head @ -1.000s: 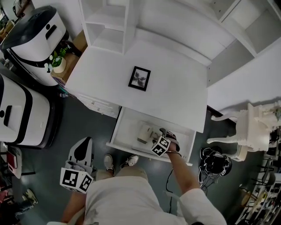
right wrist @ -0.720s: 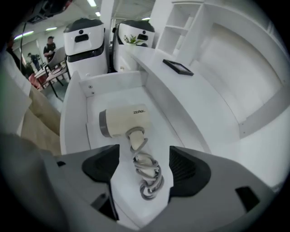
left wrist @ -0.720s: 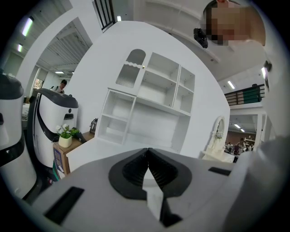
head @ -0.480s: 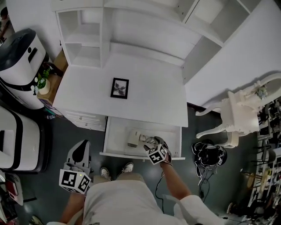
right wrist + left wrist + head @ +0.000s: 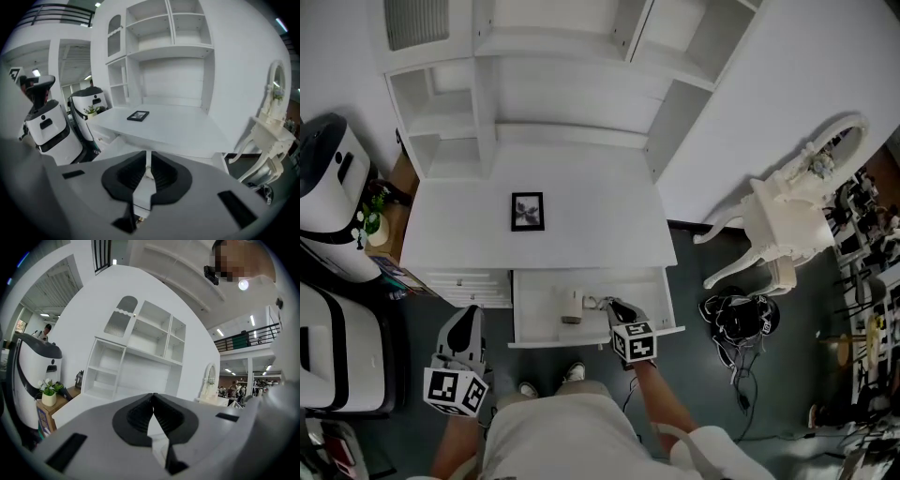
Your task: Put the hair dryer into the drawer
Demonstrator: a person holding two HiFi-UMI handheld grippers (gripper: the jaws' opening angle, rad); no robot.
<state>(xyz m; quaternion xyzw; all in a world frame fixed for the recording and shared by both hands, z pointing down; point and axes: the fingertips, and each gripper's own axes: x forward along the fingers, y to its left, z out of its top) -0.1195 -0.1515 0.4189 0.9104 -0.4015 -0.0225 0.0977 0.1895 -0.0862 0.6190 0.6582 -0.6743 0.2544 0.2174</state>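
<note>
Holding the right gripper (image 5: 616, 309) at five o'clock of the open white drawer (image 5: 536, 314), jaws just closing empty to a slit, pale plastic hair dryer (image 5: 572, 307) apparently delivered inside at nine o'clock, resting the pinched-shut, empty left gripper (image 5: 471, 317) clear at eight o'clock.

Hair dryer (image 5: 572, 307) in drawer (image 5: 536, 315)

left tool (image 5: 468, 315): jaws together | right tool (image 5: 615, 306): jaws just closed, seemingly nothing between
</note>
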